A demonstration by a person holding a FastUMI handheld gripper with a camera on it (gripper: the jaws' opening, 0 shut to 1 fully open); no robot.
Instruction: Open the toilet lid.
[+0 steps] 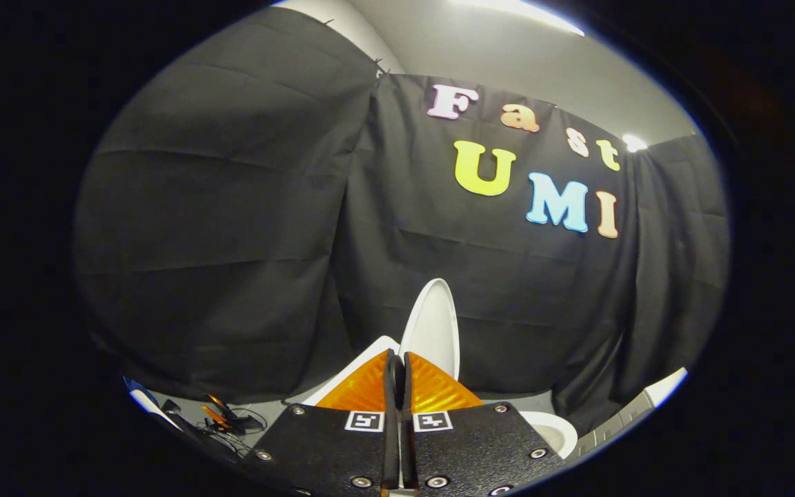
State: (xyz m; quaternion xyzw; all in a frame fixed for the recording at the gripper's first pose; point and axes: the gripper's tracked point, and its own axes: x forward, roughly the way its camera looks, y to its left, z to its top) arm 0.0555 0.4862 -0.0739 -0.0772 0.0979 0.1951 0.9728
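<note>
The hand-held gripper [397, 364] has its two fingers pressed almost flat together, with only a thin dark slit between them. It does not look like it grips anything, though the slit is too narrow to be sure. The toilet lid [433, 331] stands up just beyond the fingertips, a little to the right of the line they point along. It looks lifted already, standing nearly straight up, with its long side running up and down and its rounded tip at the top. Its pale inner face shows, and its thin rim faces the fingers. Whether the fingertips touch the lid cannot be told, since the fingers hide its lower part. A white flat part of the toilet [363, 366] slopes down to the left of the fingers, and the white bowl rim [553, 428] curves out low on the right. Some small tools and wires [221, 417] lie on the floor [270, 414] off to the left. The black cloth wall [232, 207] hangs behind it all. The job looks nearly done or done. If the lid needs more of a push, the push likely goes forward and away, to lean it back toward the wall.
</note>
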